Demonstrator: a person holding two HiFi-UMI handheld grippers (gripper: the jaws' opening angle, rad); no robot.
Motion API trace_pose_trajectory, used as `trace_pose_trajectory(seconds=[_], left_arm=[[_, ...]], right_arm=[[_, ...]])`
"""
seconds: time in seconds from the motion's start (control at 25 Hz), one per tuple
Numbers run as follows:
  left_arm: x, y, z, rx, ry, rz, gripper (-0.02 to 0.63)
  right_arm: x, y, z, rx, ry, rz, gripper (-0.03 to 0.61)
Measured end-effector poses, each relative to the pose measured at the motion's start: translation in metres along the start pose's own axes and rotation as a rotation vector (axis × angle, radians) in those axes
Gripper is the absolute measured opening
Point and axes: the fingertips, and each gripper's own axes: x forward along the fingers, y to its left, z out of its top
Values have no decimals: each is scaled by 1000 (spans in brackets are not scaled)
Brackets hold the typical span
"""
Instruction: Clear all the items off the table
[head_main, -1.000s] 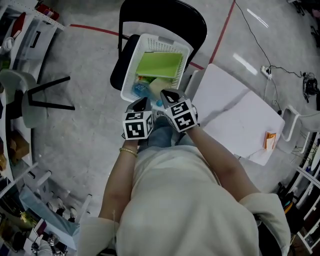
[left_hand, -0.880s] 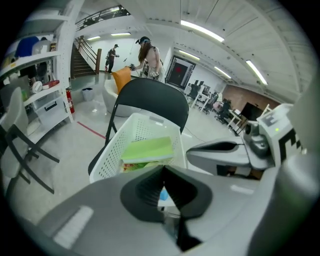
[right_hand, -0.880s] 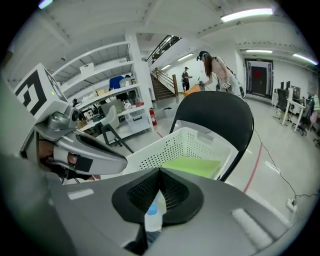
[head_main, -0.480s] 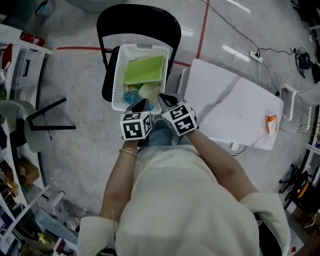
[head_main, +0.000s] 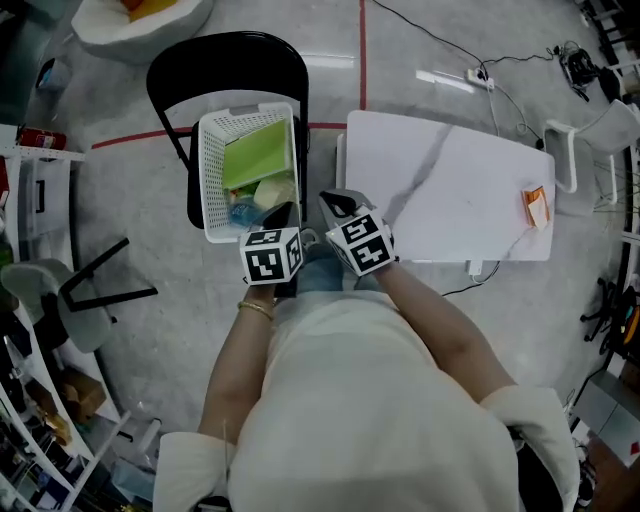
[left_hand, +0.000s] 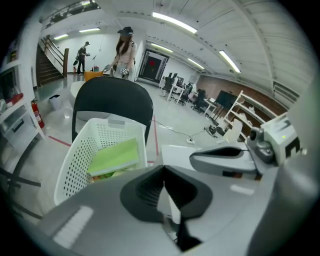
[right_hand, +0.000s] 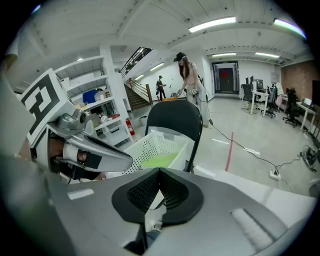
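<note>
Reaching the last thing means a long trip: a small orange item (head_main: 537, 207) lies at the right end of the table (head_main: 450, 180), close to its edge, and nothing else shows on the table's top. Both tools are closed on nothing. The left gripper (head_main: 283, 214) and the right gripper (head_main: 338, 203) hang side by side just off the table's left near corner, and each gripper view shows its jaws pressed together with nothing between them. The basket (head_main: 212, 190), already holding a green pad and other things, sits on a chair (head_main: 230, 60) just beyond the table's left end.

The right gripper seems the better choice, being the one nearer the table. It should open its jaws before arriving at the table's right end and come down from above. The item looks flat and light, so a shallow pinch on one raised edge is likely safer than a push, which could slide it off the table. After that comes the carry back past the table's left end, with a low release.
</note>
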Motion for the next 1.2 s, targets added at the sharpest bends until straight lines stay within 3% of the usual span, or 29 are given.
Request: trace_pose_trajectory(seconds=[0.6,1.2], left_arm=[[39,-121,9,223,71,-179,9],[82,-258,-10,317,129,-283,9]], right_arm=[[-87,-86,-50,201,-47,-214,0],[-189,-187,-126,355,-64,-372,0]])
